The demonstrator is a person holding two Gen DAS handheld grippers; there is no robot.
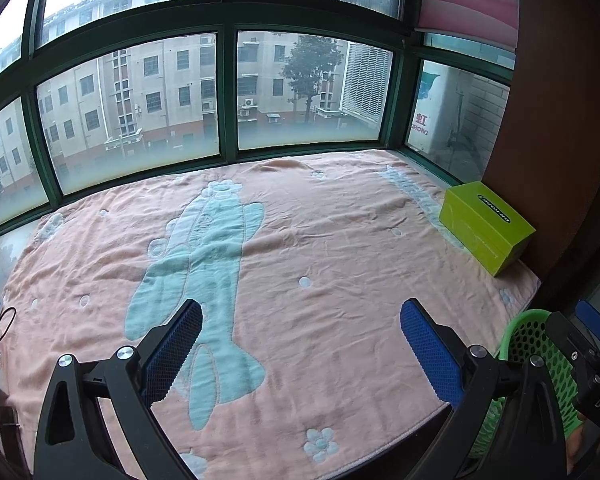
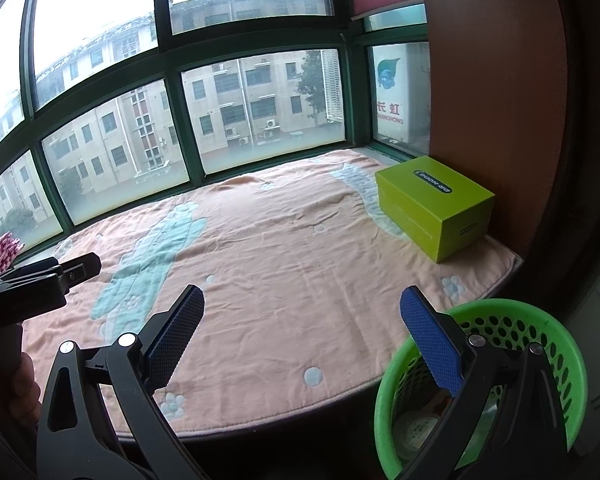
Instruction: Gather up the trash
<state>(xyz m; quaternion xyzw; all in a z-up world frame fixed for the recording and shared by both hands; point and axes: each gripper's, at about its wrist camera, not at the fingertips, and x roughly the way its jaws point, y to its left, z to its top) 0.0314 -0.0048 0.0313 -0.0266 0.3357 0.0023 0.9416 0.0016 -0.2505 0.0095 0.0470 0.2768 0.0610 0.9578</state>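
Scene: While both tongs hang above a pink blanket spread over a window ledge, no loose trash shows on the cloth in either view.
Left tongs: released, blue pads wide apart, nothing between them, over the blanket's near edge.
Right tongs: likewise spread and holding nothing, its right pad over the rim of the green basket.
Trash: some items, too dim to name, lie at the bottom of the basket, seen through the right wrist view; judged already collected.
Basket: stands just off the blanket's near right corner, below and right of the right tongs, at the far right edge in the left wrist view.
Green box: rests on the blanket's far right side beside the brown wall, its long axis running away toward the window; whether it counts as trash cannot be told.
Nearer arm: the right one, both to the basket and to the box.
Judgement: the collecting looks nearly finished.
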